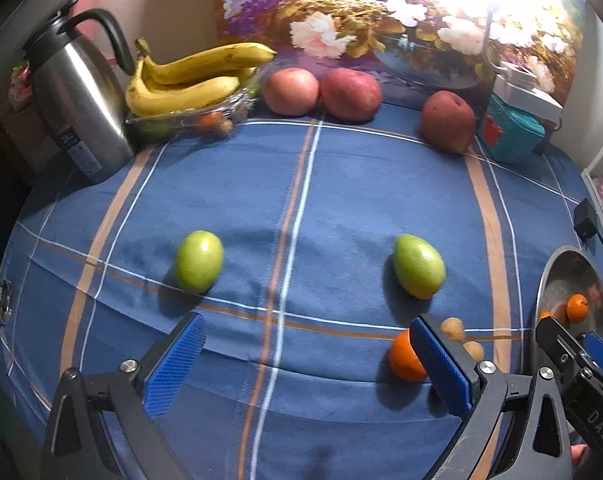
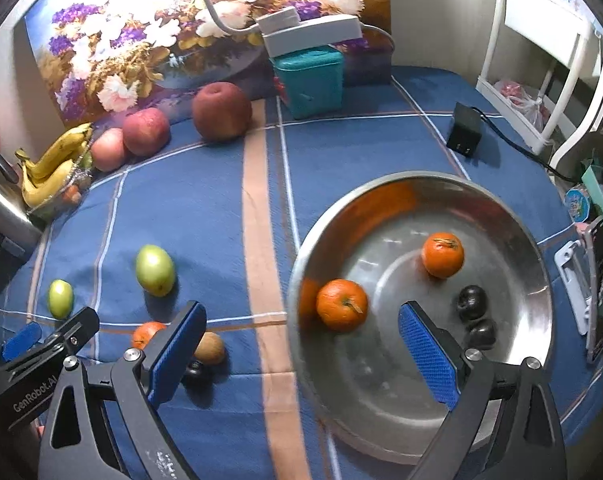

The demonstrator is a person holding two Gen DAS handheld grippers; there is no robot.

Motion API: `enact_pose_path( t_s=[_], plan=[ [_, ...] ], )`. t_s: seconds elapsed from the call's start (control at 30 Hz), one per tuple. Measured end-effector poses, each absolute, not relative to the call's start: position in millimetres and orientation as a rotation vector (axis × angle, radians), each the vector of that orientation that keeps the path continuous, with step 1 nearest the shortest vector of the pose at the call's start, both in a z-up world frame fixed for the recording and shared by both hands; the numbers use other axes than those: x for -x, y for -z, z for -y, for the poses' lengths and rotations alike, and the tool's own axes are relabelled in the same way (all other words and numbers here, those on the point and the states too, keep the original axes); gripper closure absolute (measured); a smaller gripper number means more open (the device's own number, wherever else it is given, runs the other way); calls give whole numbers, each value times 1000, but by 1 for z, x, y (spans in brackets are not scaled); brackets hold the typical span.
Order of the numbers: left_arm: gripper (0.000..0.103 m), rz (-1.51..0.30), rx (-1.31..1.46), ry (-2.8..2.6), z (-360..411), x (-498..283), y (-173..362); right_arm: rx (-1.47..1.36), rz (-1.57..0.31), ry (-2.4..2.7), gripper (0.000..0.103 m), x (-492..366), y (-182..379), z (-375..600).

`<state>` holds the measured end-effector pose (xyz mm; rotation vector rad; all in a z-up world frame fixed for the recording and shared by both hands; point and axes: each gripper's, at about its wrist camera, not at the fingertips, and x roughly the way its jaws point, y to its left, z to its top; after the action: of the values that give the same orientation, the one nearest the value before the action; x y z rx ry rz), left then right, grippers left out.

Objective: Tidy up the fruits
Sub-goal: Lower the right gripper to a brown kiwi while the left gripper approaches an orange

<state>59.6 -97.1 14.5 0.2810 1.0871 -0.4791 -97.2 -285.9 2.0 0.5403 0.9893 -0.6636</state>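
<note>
In the left wrist view, two green fruits (image 1: 199, 266) (image 1: 419, 266) lie on the blue cloth ahead of my open left gripper (image 1: 309, 364), which holds nothing. An orange (image 1: 401, 358) sits just behind its right finger, with two brown nuts (image 1: 453, 328) beside it. My right gripper (image 2: 303, 354) is open and empty, straddling the near left rim of the steel bowl (image 2: 381, 400). The bowl holds two oranges (image 2: 341, 310) (image 2: 442, 254) and two dark fruits (image 2: 471, 302). A dark fruit (image 2: 195, 372) and a brown one (image 2: 209, 347) lie by the right gripper's left finger.
At the back stand a steel kettle (image 1: 77, 108), bananas (image 1: 189, 80) on a glass dish, three red apples (image 1: 351, 94), a teal box (image 1: 513, 136) and a flower painting. A black charger (image 2: 465, 130) and white rack (image 2: 541, 60) are at the right.
</note>
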Motion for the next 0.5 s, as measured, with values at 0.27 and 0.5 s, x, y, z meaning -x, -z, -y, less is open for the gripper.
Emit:
enact_pose_path(
  t_s=[0.27,0.5],
  plan=[
    [0,-1118,-198,452,70,-74,-13,-522,-992,606,6,81,-1,266],
    [0,-1147,-178,456,55,-79,-9,-487,-1003,527,6,63,-3,243]
  ],
)
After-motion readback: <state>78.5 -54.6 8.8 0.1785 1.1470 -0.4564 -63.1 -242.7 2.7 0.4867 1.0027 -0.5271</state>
